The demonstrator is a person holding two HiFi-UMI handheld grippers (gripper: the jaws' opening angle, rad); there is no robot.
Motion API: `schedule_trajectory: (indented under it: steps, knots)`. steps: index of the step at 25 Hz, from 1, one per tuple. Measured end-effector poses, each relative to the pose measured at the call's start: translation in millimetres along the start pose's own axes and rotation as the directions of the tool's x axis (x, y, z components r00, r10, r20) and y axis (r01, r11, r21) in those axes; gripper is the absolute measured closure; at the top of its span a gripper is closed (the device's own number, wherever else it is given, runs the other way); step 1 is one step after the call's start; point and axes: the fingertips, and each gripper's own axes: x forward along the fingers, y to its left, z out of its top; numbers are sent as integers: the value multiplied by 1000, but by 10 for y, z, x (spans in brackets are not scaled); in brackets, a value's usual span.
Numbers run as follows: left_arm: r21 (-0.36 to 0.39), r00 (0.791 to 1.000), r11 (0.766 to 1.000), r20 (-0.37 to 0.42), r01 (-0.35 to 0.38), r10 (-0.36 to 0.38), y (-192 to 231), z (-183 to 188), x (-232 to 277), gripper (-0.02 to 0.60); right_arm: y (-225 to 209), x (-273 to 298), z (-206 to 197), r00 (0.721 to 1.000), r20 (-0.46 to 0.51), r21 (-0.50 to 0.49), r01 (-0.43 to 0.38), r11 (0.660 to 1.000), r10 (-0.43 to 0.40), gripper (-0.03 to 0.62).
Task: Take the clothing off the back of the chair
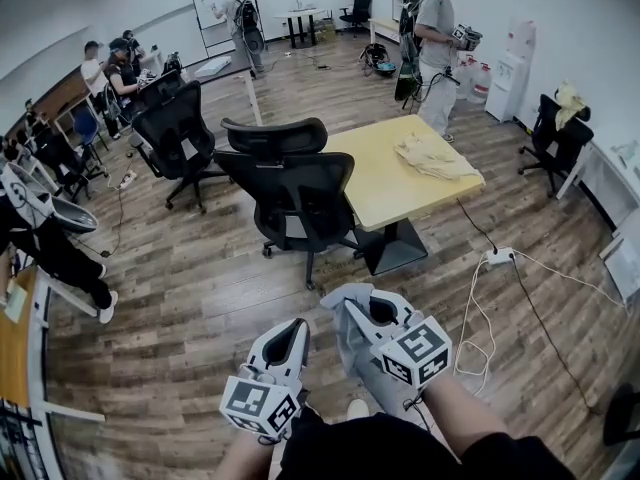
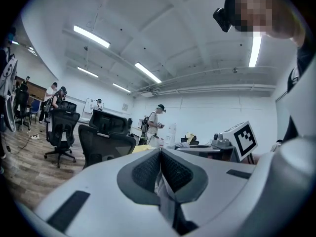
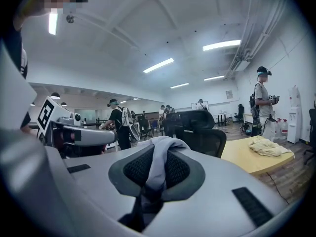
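Grippers, two of them, sit at 6 o'clock in the head view. My left gripper (image 1: pixel 288 330) is clenched on a thin pale fold. My right gripper (image 1: pixel 362 306) is clamped on the same grey garment (image 3: pixel 159 158), which bunches over its jaw tips and hangs below them. The clothing is one piece, held between both tools above the wooden floor (image 1: pixel 200 298), well apart from the nearest black office chair (image 1: pixel 292 200) at 12 o'clock. That chair's back is bare.

I count four black office chairs for certain: the near one, one at 10 o'clock (image 1: pixel 180 133), one at 2 o'clock (image 1: pixel 555 140) with something yellowish on its back, and one far off at 12 o'clock (image 1: pixel 360 8). A curved black piece (image 1: pixel 275 136) behind the near chair may be its headrest or a fifth chair; I cannot tell.

One yellow table (image 1: pixel 385 183) carries one heap of beige cloth (image 1: pixel 435 156). One power strip (image 1: pixel 498 256) lies on the floor at 3 o'clock.

Two people stand, one (image 1: pixel 437 53) past the table and one (image 1: pixel 240 18) by the whiteboard. Those seated at 10 o'clock overlap too much to count. Most of the garment is hidden beneath my right gripper.
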Motion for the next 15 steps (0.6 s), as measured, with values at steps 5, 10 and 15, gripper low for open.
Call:
schedule_trajectory:
  steps: [5, 10, 15]
  knots:
    - [2, 1000, 1000, -3, -3, 3, -10, 21, 68, 563, -43, -21, 33, 1000, 20, 3, -5, 1000, 5, 542]
    - [10, 1000, 1000, -9, -9, 9, -29, 26, 93, 563, -61, -8, 30, 999, 32, 4, -23, 1000, 23, 542]
    - [12, 1000, 1000, -18, -16, 16, -39, 28, 125, 563, -98, -21, 58, 999, 40, 16, -20, 1000, 19, 542]
